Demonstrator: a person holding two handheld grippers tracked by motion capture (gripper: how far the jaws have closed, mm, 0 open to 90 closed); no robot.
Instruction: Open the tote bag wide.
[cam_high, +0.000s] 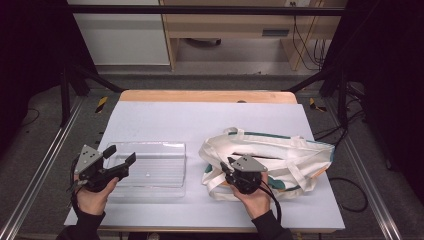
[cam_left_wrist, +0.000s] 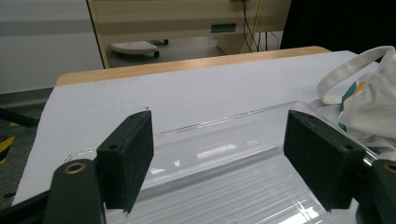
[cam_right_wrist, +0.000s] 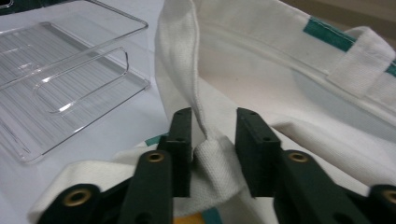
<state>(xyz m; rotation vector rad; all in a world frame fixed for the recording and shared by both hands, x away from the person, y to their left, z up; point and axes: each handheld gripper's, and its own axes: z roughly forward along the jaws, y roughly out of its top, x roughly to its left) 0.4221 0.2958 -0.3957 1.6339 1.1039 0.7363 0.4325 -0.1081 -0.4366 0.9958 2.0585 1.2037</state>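
A cream tote bag (cam_high: 280, 150) with teal trim lies open-mouthed on the right of the table. My right gripper (cam_high: 227, 164) sits at its near left edge. In the right gripper view the jaws (cam_right_wrist: 214, 126) stand narrow, with a fold of the bag's rim (cam_right_wrist: 219, 163) bunched between the two pads. A clear plastic tray (cam_high: 150, 170) lies left of the bag and holds nothing. My left gripper (cam_high: 121, 153) hovers over the tray's left end, jaws wide apart (cam_left_wrist: 219, 140) with nothing between them; the tray (cam_left_wrist: 233, 182) lies below and beyond the pads.
The table has a pale grey mat (cam_high: 200, 120) and a wooden far edge (cam_high: 207, 96). One bag handle (cam_left_wrist: 345, 77) loops up just right of the tray. Black frame rails run along both sides of the table, with cables on the floor at right.
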